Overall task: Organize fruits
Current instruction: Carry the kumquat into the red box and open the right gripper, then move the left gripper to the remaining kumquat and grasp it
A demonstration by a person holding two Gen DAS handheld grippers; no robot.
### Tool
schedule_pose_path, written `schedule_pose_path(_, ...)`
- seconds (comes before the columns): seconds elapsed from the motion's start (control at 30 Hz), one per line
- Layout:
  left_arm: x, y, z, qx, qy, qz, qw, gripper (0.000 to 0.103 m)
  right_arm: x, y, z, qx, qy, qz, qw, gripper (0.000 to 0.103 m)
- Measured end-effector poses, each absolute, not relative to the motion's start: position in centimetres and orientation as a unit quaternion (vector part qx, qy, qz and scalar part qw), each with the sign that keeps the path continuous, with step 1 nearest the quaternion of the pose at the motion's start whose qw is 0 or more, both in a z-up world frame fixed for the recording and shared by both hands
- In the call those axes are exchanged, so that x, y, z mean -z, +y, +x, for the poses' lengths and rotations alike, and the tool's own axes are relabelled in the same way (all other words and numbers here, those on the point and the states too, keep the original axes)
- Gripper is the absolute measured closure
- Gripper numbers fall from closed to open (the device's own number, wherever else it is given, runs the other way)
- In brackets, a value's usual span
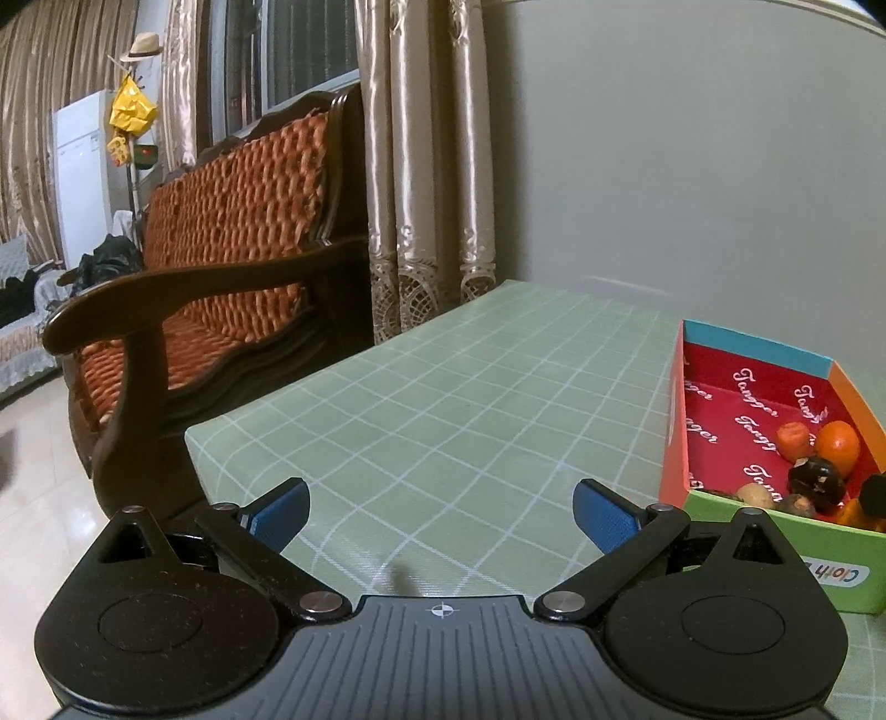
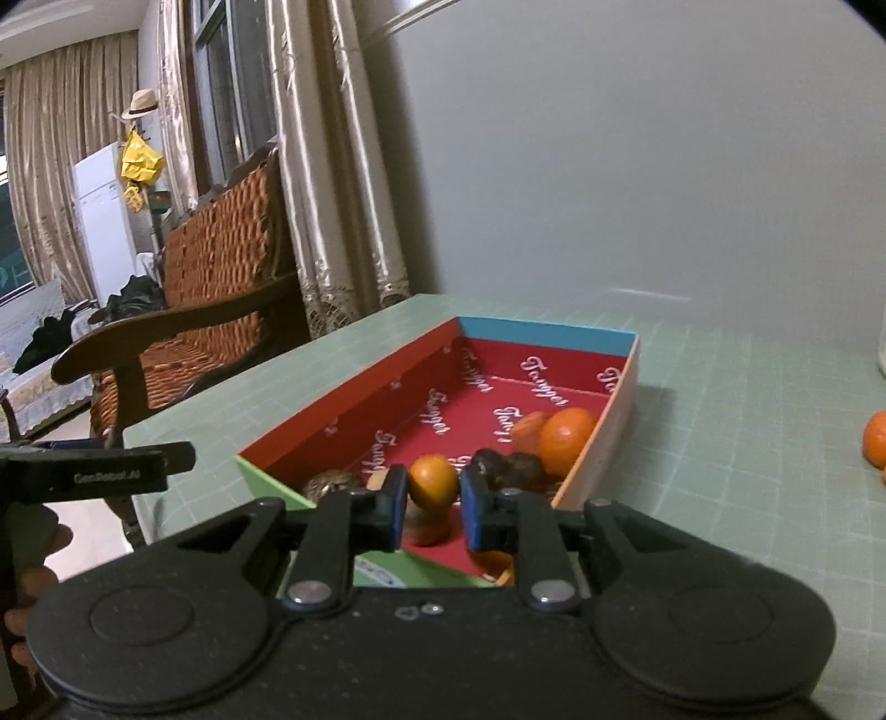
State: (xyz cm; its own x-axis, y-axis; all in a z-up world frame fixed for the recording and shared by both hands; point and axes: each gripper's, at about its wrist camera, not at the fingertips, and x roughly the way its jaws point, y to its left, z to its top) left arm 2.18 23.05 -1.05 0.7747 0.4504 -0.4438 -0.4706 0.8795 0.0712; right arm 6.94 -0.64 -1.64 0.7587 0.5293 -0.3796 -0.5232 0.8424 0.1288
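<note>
Your right claw (image 2: 433, 498) pinches a small orange (image 2: 433, 481) between its blue pads, right over the near end of the box (image 2: 354, 410). You are at the drop step, I think: next, open the claw and let go. Your left claw (image 1: 441, 512) is wide open and empty. More oranges (image 2: 876, 446) wait at 3 o'clock, across bare table (image 2: 720, 443).

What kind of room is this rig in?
Most likely a home living room: wooden sofa with woven cushions, long curtains, coat rack with a hat, and a table under a green checked cloth.
</note>
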Motion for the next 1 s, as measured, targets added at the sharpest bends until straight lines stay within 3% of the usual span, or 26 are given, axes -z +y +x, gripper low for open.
schedule_pose_path(0.27,0.9,22.8,2.1,-0.242,0.228,-0.023,0.943,0.002,1.4,-1.2,6.9,-0.279,0.190,0.028,0.941,0.070)
schedule_pose_path(0.33,0.9,22.6,2.1,-0.241,0.227,-0.024,0.943,0.002,1.2,-1.9,6.8,-0.267,0.179,0.037,0.946,0.058)
schedule_pose_path(0.4,0.8,22.3,2.1,-0.238,0.225,-0.023,0.945,0.002,1.0,-2.7,6.7,-0.250,0.168,0.043,0.952,0.031)
schedule_pose_path(0.43,0.8,22.1,2.2,-0.236,0.225,-0.022,0.945,0.002,0.9,-3.1,6.6,-0.241,0.161,0.044,0.956,0.029)
schedule_pose_path(0.57,0.6,21.1,2.4,-0.229,0.222,-0.017,0.948,0.002,0.8,-4.3,6.6,-0.214,0.150,0.039,0.964,0.029)
schedule_pose_path(1.0,-0.4,15.5,3.8,-0.168,0.209,0.001,0.963,0.002,1.2,-9.7,6.3,-0.119,0.139,0.045,0.982,0.011)
